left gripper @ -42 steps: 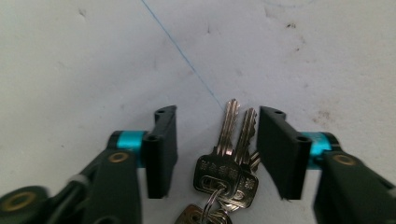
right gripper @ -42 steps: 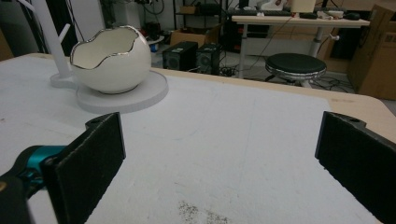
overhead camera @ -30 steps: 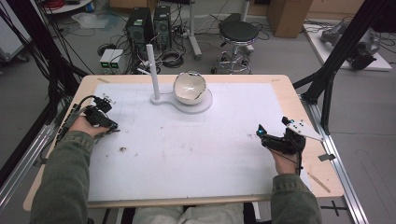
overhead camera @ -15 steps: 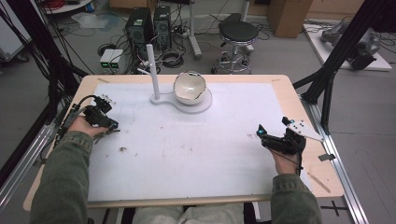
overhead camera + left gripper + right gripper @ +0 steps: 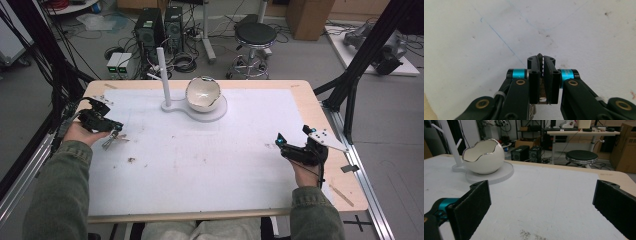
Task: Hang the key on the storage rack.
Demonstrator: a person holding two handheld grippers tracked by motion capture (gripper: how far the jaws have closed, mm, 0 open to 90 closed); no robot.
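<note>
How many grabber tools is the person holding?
2. The left gripper is at the table's left edge, shut on a small metal thing. The right gripper rests open near the right edge.

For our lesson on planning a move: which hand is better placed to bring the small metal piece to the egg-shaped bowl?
Left. The left gripper has its jaws shut on the small metal piece. The right gripper is open and empty, no nearer the bowl.
</note>
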